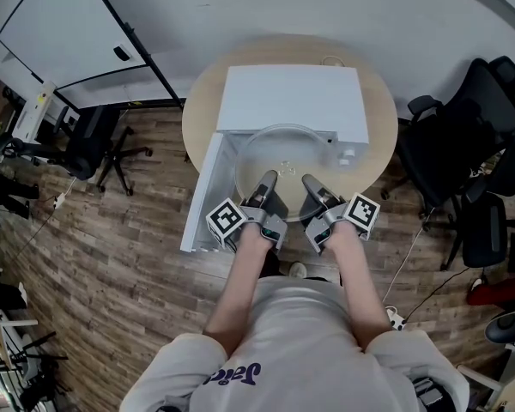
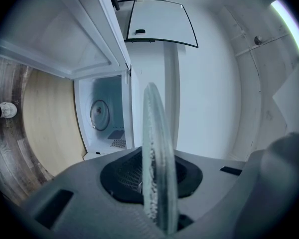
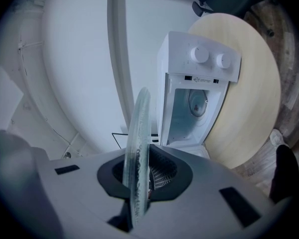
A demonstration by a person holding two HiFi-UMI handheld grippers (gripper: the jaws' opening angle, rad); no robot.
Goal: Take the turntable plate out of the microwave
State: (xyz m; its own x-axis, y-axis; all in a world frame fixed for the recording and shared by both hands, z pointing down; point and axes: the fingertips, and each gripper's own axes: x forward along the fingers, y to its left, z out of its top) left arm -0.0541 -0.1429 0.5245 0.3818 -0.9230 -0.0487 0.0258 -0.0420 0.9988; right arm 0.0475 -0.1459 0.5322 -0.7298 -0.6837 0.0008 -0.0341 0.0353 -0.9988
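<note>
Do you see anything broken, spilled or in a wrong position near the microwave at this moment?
Nothing stands out. The round clear glass turntable plate looks whole and is gripped at its near rim by the left gripper and the right gripper. The white microwave stands on the round wooden table, with its door open.

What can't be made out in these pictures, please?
Head view: white microwave cavity, hidden under its top.
Left gripper view: round part inside the microwave, too small to identify.
Right gripper view: print beneath knobs, too small to read.
Both gripper views: clear glass turntable plate, only edge-on.
</note>
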